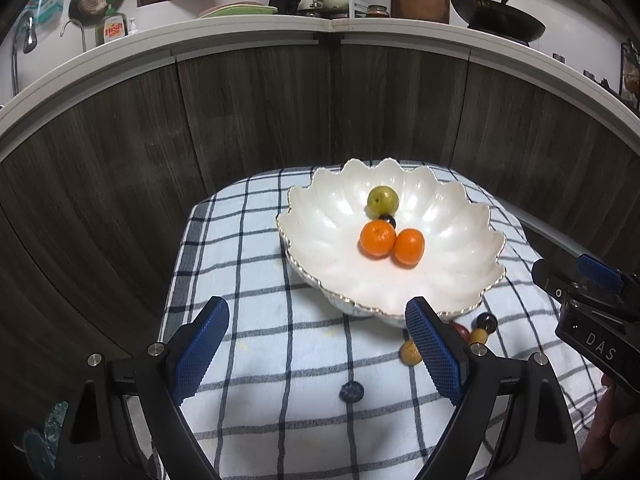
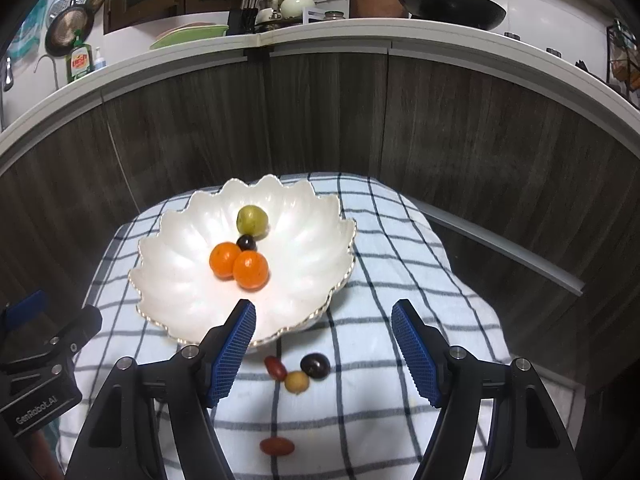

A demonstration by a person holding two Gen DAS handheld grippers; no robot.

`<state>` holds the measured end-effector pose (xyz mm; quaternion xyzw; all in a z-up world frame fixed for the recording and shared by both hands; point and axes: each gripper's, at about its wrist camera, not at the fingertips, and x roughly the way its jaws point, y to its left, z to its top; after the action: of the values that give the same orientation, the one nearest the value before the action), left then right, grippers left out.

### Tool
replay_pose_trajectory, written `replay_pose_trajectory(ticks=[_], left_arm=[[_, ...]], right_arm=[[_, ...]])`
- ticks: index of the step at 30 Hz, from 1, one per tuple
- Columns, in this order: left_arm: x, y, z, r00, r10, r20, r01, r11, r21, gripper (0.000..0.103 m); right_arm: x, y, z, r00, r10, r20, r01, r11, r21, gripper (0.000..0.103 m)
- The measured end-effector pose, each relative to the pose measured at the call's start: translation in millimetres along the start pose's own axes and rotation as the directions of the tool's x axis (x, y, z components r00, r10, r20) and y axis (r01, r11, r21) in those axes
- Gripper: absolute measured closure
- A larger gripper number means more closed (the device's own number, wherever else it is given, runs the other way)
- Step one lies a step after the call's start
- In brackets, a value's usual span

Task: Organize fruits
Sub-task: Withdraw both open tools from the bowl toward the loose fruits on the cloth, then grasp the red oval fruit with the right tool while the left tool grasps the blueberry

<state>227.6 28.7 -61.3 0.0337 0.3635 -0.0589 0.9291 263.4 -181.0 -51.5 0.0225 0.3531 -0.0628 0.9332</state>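
Observation:
A white scalloped bowl stands on a checked cloth. It holds two oranges, a green fruit and a dark grape. In front of the bowl on the cloth lie a red fruit, a yellow fruit, a dark fruit and another red fruit. My left gripper is open and empty before the bowl. My right gripper is open and empty above the loose fruits.
A dark blue round thing lies on the cloth between my left fingers. Dark wood panels rise behind the table. A white counter above carries a wok, plates and a soap bottle.

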Motion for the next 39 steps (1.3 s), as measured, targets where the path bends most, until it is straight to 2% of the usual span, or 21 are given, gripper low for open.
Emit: replay_pose_trajectory(ticks=[10,26,35,37,39], left_arm=[[8,1,-24,1.0,-0.014,-0.009,0.015,0.999,0.032,0.015],[39,-6,-65,0.997,-0.036,-0.064,0.04,0.997,0.06,0.019],[53,-13,-75,0.995,-0.049,-0.087,0.056,0.995,0.087,0.03],[56,-15,-77,0.994,-0.052,-0.094,0.061,0.993,0.099,0.04],[59,-18,-79,0.994,-0.048,-0.1,0.059,0.992,0.111,0.041]], right_arm=[[3,8,-25,1.0,-0.003,-0.019,0.003,1.0,-0.018,0.032],[9,23,-65,0.999,0.023,-0.048,-0.026,0.996,-0.081,0.032],[21,25,-83,0.995,0.039,-0.09,-0.046,0.995,-0.085,0.032],[23,26,-87,0.995,0.043,-0.094,-0.051,0.995,-0.09,0.032],[24,27,-91,0.994,0.048,-0.094,-0.057,0.994,-0.093,0.032]])
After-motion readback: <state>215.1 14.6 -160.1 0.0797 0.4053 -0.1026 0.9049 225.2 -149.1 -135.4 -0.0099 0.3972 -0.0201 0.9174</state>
